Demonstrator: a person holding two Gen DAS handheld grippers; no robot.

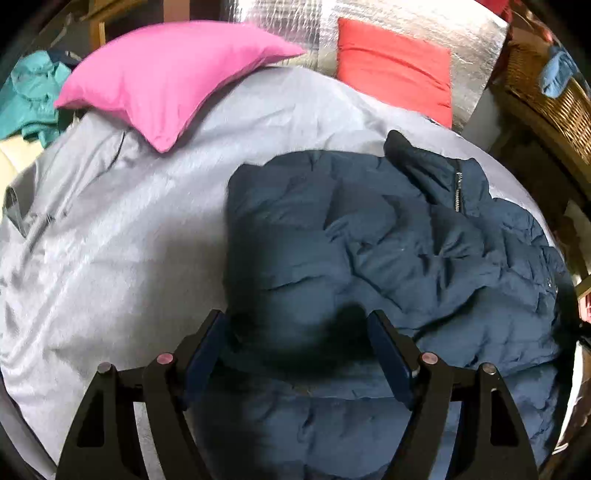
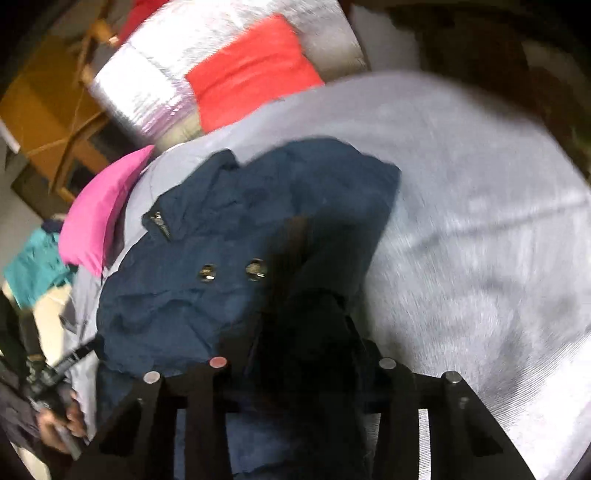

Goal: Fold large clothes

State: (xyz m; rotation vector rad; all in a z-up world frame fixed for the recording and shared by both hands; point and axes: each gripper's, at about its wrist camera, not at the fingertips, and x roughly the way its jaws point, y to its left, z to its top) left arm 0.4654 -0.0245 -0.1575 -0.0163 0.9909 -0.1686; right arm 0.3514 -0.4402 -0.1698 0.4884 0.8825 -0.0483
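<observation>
A dark navy padded jacket (image 1: 406,236) lies crumpled on a grey bedsheet (image 1: 122,236), its collar and zip toward the far right. My left gripper (image 1: 297,332) is open, its jaws wide apart just above the jacket's near edge, holding nothing. In the right wrist view the same jacket (image 2: 221,229) shows two metal snaps. My right gripper (image 2: 299,354) is buried in a dark fold of the jacket that rises between its fingers; it looks shut on that fabric. The view is motion-blurred.
A pink pillow (image 1: 162,77) and a red pillow (image 1: 395,66) lie at the bed's far end against a silver foil panel (image 1: 295,22). A teal garment (image 1: 29,92) lies left, a wicker basket (image 1: 546,92) right. Grey sheet (image 2: 480,221) spreads right of the jacket.
</observation>
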